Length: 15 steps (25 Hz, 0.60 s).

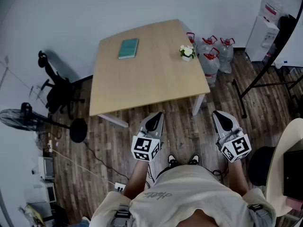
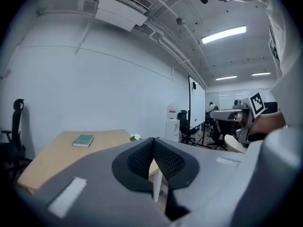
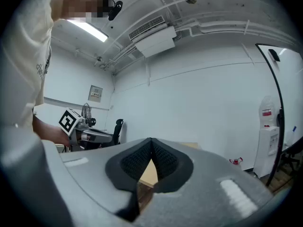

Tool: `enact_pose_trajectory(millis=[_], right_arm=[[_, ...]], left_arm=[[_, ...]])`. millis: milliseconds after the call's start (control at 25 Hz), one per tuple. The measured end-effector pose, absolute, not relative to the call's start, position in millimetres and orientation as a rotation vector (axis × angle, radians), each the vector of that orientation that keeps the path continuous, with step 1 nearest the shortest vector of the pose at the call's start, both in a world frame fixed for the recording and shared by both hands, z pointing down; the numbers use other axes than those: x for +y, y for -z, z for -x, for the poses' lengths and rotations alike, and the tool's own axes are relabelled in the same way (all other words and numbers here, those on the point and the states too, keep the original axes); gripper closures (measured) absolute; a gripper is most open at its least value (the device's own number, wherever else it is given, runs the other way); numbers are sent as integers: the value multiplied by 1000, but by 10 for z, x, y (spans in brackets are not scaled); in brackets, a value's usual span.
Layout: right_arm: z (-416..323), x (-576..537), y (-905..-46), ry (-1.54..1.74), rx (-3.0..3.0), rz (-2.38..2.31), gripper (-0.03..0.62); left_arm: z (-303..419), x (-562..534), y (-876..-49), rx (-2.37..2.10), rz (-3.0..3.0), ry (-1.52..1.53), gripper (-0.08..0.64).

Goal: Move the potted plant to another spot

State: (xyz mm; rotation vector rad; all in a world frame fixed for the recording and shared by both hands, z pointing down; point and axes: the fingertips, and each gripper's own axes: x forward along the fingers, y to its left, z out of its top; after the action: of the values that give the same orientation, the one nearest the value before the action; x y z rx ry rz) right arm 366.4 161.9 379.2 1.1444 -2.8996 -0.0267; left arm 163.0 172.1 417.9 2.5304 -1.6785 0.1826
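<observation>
Wooden table (image 1: pixel 142 74): ahead of both grippers, out of reach; I read this step as the approach.
Potted plant (image 1: pixel 187 52): on the table's far part, well ahead of the right gripper and slightly to its left.
Right gripper (image 1: pixel 222 120): jaws pressed together, nothing between, held about level. It's the nearer tool, so I'd use it.
Left gripper (image 1: pixel 154 122): jaws together, empty, alongside the right.
How: step in, spread the jaws early, take the pot low, not the flowers, and keep it upright.
Book (image 1: pixel 128 48): beyond the left gripper, so avoid it.
</observation>
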Motion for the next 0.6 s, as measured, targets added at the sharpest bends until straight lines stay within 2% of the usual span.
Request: enact_pose_trajectory(millis=[600], right_arm=[[-3583, 1553, -3770, 9, -2930, -1142, 591]], left_arm=[[-1452, 1736, -4168, -1721, -2475, -148, 543]])
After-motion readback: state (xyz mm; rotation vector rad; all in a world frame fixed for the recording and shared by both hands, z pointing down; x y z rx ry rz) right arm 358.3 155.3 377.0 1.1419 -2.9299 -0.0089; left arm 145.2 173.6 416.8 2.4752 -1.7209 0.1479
